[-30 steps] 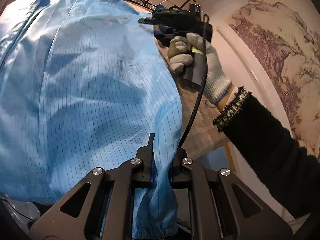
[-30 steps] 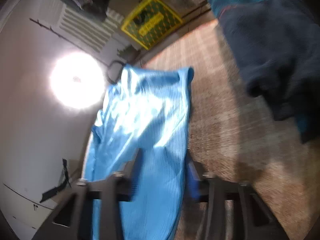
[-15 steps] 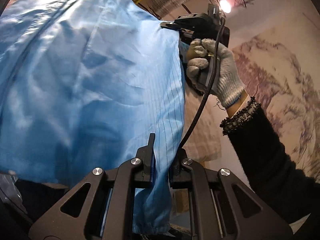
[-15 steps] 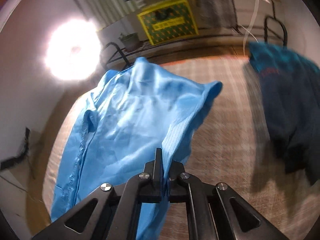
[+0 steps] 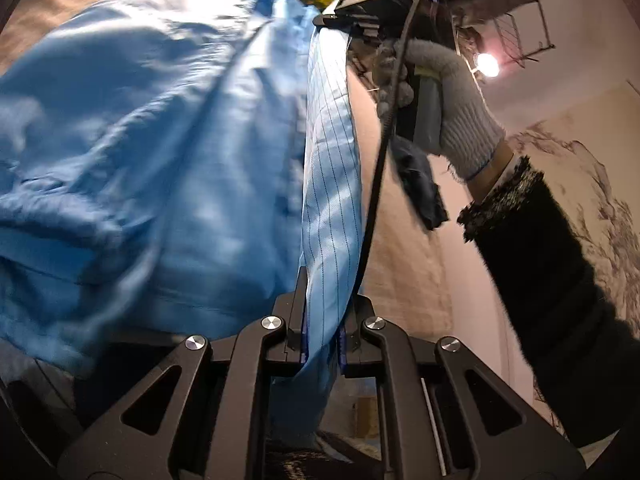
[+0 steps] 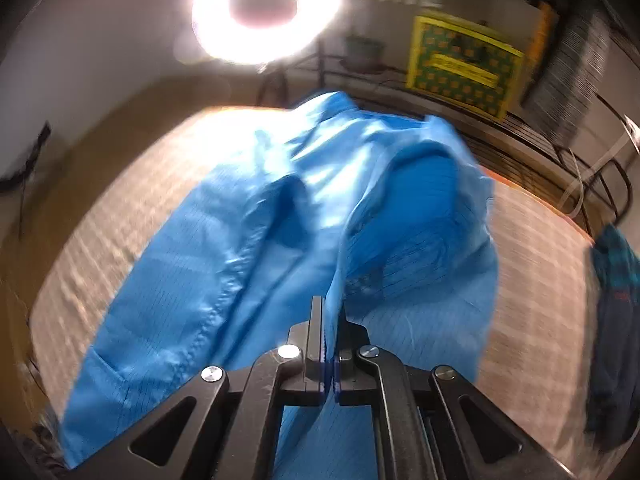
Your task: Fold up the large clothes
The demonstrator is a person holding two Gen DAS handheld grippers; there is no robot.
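Observation:
A large light-blue garment with thin dark pinstripes hangs lifted over a beige woven surface. My left gripper is shut on one edge of the cloth, which runs as a taut strip up to my right gripper, held by a gloved hand. In the right wrist view my right gripper is shut on a fold of the blue garment, whose bulk billows ahead and droops toward the surface.
A dark blue garment lies at the right edge of the woven surface. A ring light glares beyond the far edge. A yellow-green crate sits on a black wire rack behind. A black sleeve fills the right.
The right gripper closed on the blue cloth and lifted it off the surface. Both grippers swung and rolled, so the garment now hangs stretched between them.

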